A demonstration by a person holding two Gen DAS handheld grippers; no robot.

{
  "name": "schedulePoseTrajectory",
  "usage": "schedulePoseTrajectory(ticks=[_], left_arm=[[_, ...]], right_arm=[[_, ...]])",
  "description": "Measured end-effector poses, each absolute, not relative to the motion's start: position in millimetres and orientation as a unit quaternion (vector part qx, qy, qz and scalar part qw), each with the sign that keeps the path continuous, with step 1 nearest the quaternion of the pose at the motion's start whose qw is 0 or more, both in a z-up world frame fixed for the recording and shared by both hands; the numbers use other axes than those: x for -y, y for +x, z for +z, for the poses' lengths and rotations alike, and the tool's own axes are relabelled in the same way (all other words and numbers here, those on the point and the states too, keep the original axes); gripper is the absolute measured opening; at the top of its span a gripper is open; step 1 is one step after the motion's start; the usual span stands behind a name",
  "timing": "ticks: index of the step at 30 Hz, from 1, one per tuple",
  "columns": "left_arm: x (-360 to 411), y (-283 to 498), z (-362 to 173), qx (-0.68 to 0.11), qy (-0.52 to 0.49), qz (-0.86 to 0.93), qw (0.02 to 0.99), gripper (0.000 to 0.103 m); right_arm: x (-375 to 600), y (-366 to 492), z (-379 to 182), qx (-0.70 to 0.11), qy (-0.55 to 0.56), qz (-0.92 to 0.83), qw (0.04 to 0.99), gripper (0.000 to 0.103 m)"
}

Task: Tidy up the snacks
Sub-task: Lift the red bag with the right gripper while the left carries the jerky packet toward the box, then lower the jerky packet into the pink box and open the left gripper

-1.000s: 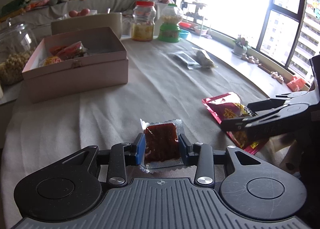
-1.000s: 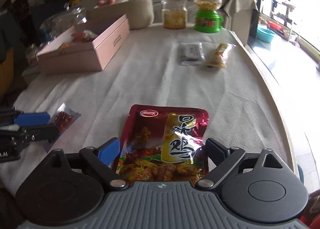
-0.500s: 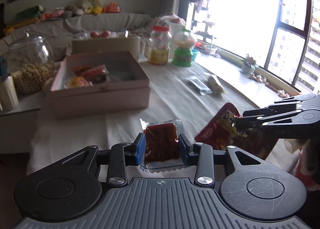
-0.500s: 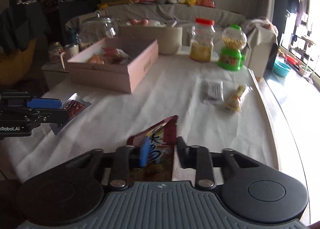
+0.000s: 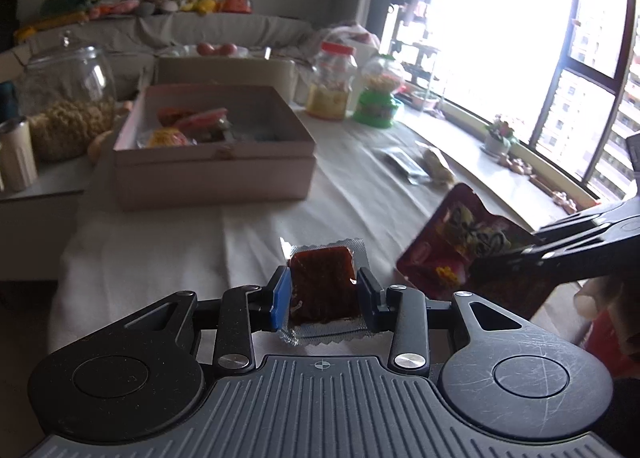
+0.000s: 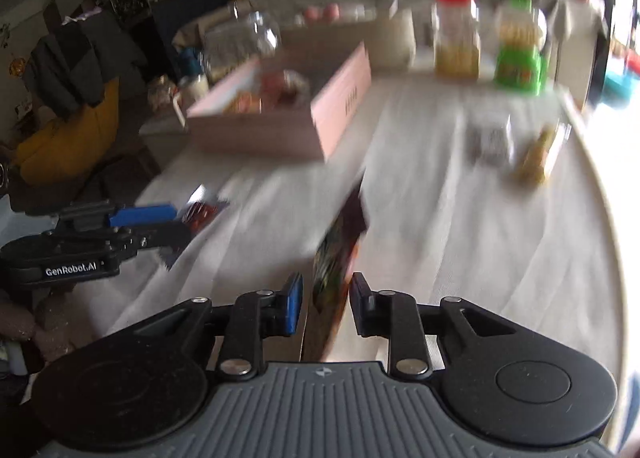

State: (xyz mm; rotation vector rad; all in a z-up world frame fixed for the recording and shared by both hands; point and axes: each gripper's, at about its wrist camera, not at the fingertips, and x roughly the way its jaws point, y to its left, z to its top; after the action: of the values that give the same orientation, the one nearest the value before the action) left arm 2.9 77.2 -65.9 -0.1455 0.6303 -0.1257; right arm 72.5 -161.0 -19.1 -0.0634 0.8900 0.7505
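Two snack packets are off the cloth at once. The small clear packet with its dark red slab sits pinched between the pads of the left gripper, held in the air in front of the pink box and a little to the box's right. The large red packet hangs edge-on in the right gripper, whose jaws have just been closing on it and now stand narrow around its lower part; it is further right of the pink box, toward the window side. The box is open and already holds several wrapped snacks.

Two more packets, a dark one and a yellowish one, lie on the white tablecloth well right of the box, untouched.

I judge the step to be the carry toward the box. Next, each packet needs bringing over the box's open top and releasing inside its walls, one hand at a time so the grippers do not collide.
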Motion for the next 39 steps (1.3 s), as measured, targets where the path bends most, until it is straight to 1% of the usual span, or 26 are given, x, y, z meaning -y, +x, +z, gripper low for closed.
schedulePoseTrajectory(ticks=[3, 5, 7, 10, 12, 14, 15, 17, 20, 24, 26, 27, 28, 29, 30, 32, 33, 34, 37, 39], left_arm=[[-74, 5, -70, -0.315, -0.072, -0.068, 0.944, 0.041], [-74, 5, -69, -0.314, -0.072, -0.067, 0.944, 0.041], [-80, 3, -62, -0.304, -0.077, -0.065, 0.947, 0.041], [-99, 8, -27, -0.271, -0.063, -0.057, 0.959, 0.041], [-112, 15, 4, -0.235, -0.022, -0.029, 0.971, 0.041], [-124, 29, 30, -0.205, 0.012, -0.003, 0.979, 0.042], [-132, 40, 40, -0.198, 0.016, 0.006, 0.980, 0.042], [-151, 68, 51, -0.198, -0.007, 0.011, 0.980, 0.042], [-176, 110, 43, -0.218, -0.055, 0.010, 0.974, 0.042], [-196, 143, 14, -0.248, -0.096, 0.023, 0.964, 0.042], [-201, 146, 1, -0.254, -0.110, 0.008, 0.961, 0.042], [-203, 149, -5, -0.254, -0.118, 0.001, 0.960, 0.043], [-206, 154, -10, -0.257, -0.129, -0.005, 0.958, 0.046], [-208, 163, -16, -0.268, -0.138, -0.008, 0.953, 0.048], [-209, 174, -21, -0.283, -0.142, -0.007, 0.949, 0.050], [-209, 193, -31, -0.302, -0.129, 0.011, 0.944, 0.051], [-210, 199, -33, -0.303, -0.125, 0.025, 0.945, 0.049], [-212, 199, -34, -0.295, -0.132, 0.032, 0.946, 0.047], [-216, 187, -27, -0.249, -0.156, 0.026, 0.955, 0.047], [-212, 181, -19, -0.244, -0.152, 0.032, 0.957, 0.047]], right_arm=[[164, 76, -31, -0.439, -0.018, 0.341, 0.831, 0.021], [165, 77, -26, -0.439, -0.004, 0.349, 0.828, 0.016], [160, 80, -16, -0.430, -0.003, 0.358, 0.829, 0.015], [142, 89, 18, -0.397, -0.025, 0.371, 0.839, 0.015], [124, 101, 51, -0.360, -0.039, 0.382, 0.850, 0.014], [102, 117, 83, -0.317, -0.052, 0.389, 0.864, 0.011], [90, 129, 97, -0.303, -0.052, 0.389, 0.868, 0.011], [65, 154, 117, -0.288, -0.050, 0.391, 0.873, 0.011], [24, 188, 126, -0.288, -0.065, 0.383, 0.875, 0.008], [-8, 215, 112, -0.304, -0.109, 0.376, 0.869, 0.009], [-4, 214, 98, -0.306, -0.129, 0.384, 0.861, 0.015], [-2, 214, 92, -0.307, -0.140, 0.385, 0.859, 0.030], [5, 212, 83, -0.307, -0.150, 0.382, 0.859, 0.054], [11, 210, 72, -0.307, -0.160, 0.377, 0.859, 0.064], [12, 209, 60, -0.309, -0.173, 0.374, 0.857, 0.072], [19, 207, 38, -0.327, -0.199, 0.369, 0.847, 0.072], [25, 206, 28, -0.338, -0.203, 0.371, 0.841, 0.072], [32, 204, 21, -0.348, -0.201, 0.378, 0.834, 0.072], [59, 199, 5, -0.368, -0.176, 0.405, 0.818, 0.072], [77, 201, -7, -0.381, -0.154, 0.412, 0.814, 0.072]])
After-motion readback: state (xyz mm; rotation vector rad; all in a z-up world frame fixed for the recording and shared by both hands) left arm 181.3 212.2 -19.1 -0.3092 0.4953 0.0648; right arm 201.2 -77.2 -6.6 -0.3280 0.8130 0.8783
